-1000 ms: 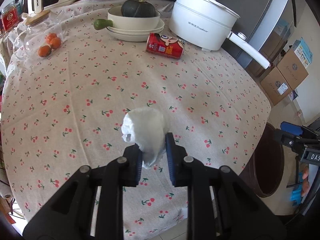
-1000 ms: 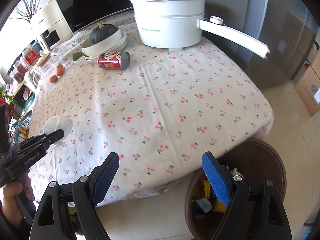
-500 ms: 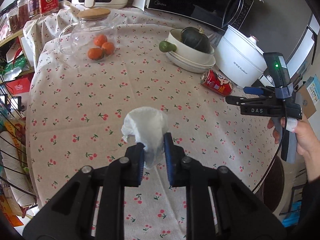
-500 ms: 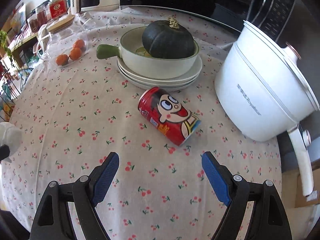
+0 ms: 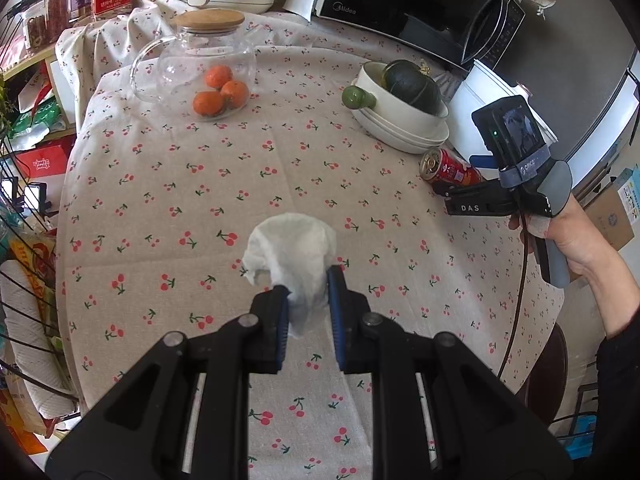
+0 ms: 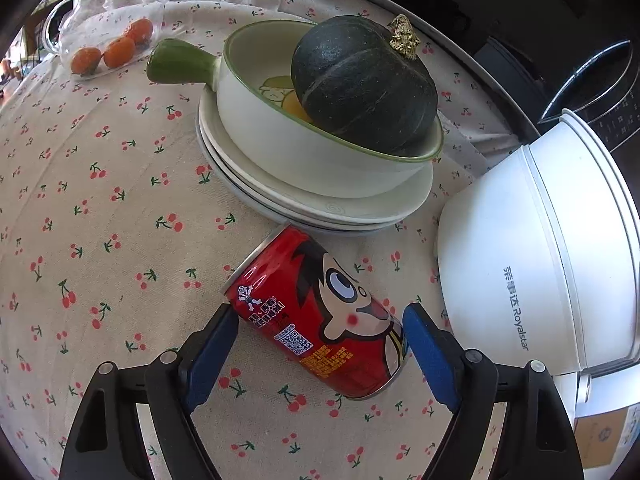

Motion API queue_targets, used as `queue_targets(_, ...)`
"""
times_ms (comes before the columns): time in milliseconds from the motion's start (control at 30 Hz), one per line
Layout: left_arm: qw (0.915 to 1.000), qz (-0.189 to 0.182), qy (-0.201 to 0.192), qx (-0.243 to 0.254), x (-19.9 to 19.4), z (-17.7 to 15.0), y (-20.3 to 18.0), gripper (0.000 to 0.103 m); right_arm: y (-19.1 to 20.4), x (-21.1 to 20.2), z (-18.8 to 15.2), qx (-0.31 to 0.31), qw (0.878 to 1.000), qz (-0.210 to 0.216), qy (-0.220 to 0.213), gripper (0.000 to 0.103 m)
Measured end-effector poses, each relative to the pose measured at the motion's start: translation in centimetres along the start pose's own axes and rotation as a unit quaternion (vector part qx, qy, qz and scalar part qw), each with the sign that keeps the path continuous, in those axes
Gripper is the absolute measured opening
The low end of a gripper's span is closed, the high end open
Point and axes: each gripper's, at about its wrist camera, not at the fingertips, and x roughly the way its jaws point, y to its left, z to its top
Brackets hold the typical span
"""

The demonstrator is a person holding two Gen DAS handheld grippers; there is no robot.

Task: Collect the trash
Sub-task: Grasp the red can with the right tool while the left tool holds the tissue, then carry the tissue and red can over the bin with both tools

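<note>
Here, your right gripper is spread wide, straddling the red can, which lies on its side, long axis slanted across the gap; your left gripper pinches a crumpled tissue.

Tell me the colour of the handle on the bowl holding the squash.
Green; the bowl handle shows best in the right wrist view.

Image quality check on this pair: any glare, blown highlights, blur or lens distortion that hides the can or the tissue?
Left wrist view: strong fisheye bending and dark corners; the tissue in the left hand-held gripper is nearly blown out, folds faint.
Right wrist view: sharp; the can between the open jaws of the right hand-held gripper is evenly lit and readable; the white pot is bright but not clipped.
</note>
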Motion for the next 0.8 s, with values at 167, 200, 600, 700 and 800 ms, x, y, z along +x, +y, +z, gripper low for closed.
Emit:
queue_targets(167,0.9999,-0.009,-0.004,0.007,-0.6,-0.2,-0.5,0.020,-1.1,-1.8,-1.3,0.037,0.999,0.019,0.006,0.056)
queue_targets(200,0.9999,-0.012,-0.005,0.009,-0.8,-0.2,-0.6,0.020,-1.3,-2.2,-1.8,0.044,0.999,0.022,0.011,0.056)
queue_targets(600,0.9975,-0.044,-0.013,0.055,-2.8,-1.9,-3.8,0.020,-3.5,-10.6,-9.5,0.157,0.984,0.081,-0.005,0.049)
queue_targets(700,0.9963,-0.055,-0.011,0.065,-3.0,-2.5,-4.9,0.020,-3.0,-13.0,-11.5,0.165,0.982,0.085,-0.018,0.048)
queue_targets(800,0.9947,-0.069,-0.006,0.077,-3.2,-3.3,-6.3,0.020,-2.2,-15.2,-13.4,0.168,0.982,0.087,-0.031,0.047)
